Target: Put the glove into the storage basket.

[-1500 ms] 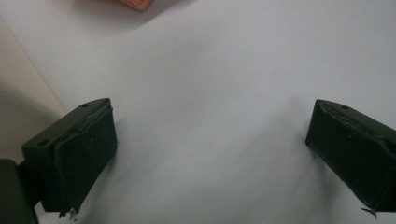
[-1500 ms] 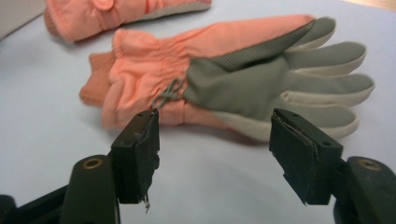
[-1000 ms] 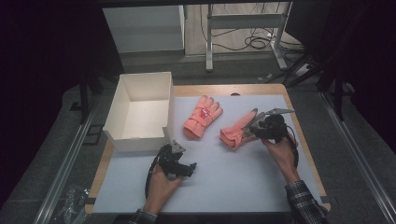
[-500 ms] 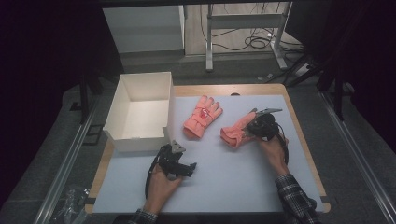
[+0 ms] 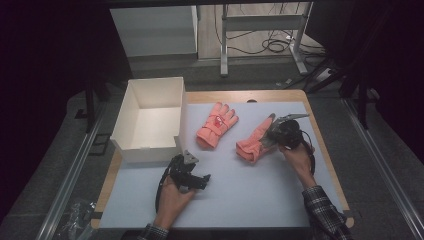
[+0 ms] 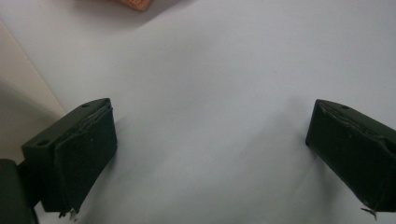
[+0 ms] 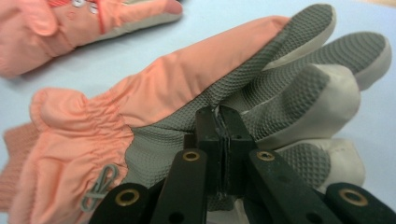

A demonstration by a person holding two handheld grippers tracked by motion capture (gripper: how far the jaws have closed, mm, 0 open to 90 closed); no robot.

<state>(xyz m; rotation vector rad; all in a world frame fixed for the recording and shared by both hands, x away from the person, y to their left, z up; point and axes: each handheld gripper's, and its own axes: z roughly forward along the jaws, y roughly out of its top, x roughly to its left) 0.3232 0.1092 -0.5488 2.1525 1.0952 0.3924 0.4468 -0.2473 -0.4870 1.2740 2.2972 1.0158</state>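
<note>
Two orange gloves lie on my tabletop [image 5: 280, 200] in the high view. One glove [image 5: 216, 125] rests flat near the middle of the far edge, fingers pointing away from me, just beside the white box [image 5: 150, 120] that sits at the far left corner. The second glove [image 5: 254, 141] lies toward the right edge, its cuff pointing to the near side, and my right claw [image 5: 272, 134] sits on its finger end, held by my right hand [image 5: 296, 156]. My left claw [image 5: 200, 180] rests low over bare tabletop near the left part of the near edge, close to the box's near wall, with my left hand [image 5: 172, 192] around it.

From the left claw view, the jaws stand wide apart, with plain pale tabletop [image 6: 210, 93] between them. A scrap of orange glove [image 6: 137, 3] peeks in at the top edge, and the box wall [image 6: 18, 88] runs along the left.

From the right claw view, the jaws are pressed together, pinching the grey textured palm fabric of the second glove [image 7: 154, 93] where its fingers begin. Its gathered orange cuff spreads to the left, and the other glove [image 7: 70, 23] lies beyond it at the top left.
</note>
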